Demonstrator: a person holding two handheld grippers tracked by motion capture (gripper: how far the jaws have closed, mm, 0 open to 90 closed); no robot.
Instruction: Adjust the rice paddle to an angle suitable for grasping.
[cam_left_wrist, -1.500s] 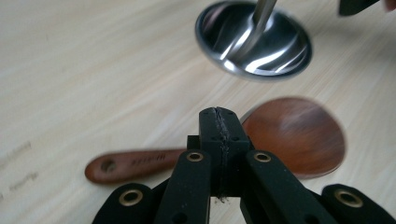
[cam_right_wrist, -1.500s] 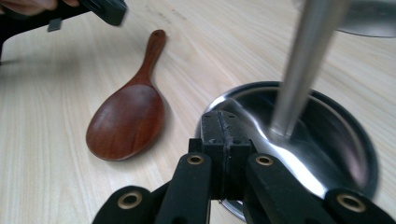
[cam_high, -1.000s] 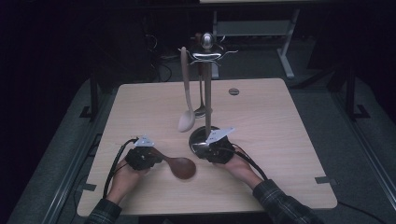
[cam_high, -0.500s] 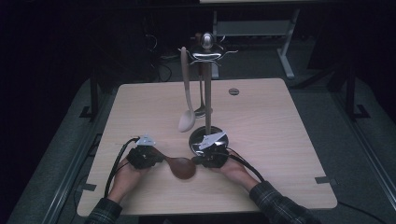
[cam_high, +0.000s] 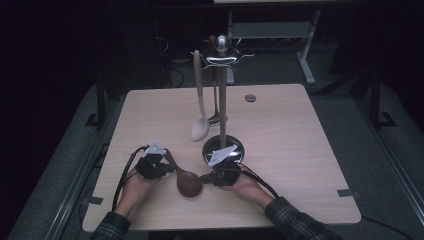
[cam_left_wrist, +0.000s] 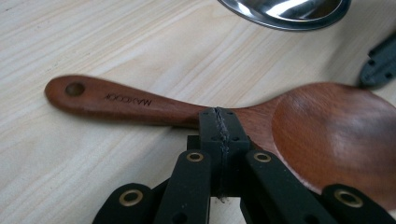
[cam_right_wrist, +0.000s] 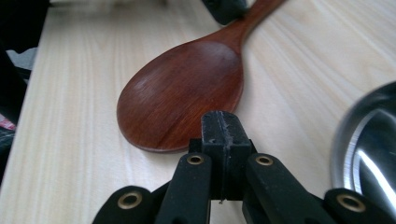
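Observation:
A dark red-brown wooden spoon lies flat on the table, bowl toward the front and handle running back-left. My left gripper is shut, its tips resting against the spoon's neck with nothing between them. From the other side, my right gripper is also shut, and its tips sit at the rim of the spoon's bowl. Both hands rest on the table near its front edge.
A chrome utensil stand rises from a round shiny base just behind my right gripper. A pale wooden spoon and a metal utensil hang from it. The light wood table has a round grommet at the back.
My right gripper has slid left and forward from the stand's base to the spoon's bowl. The left gripper and the spoon have hardly moved.

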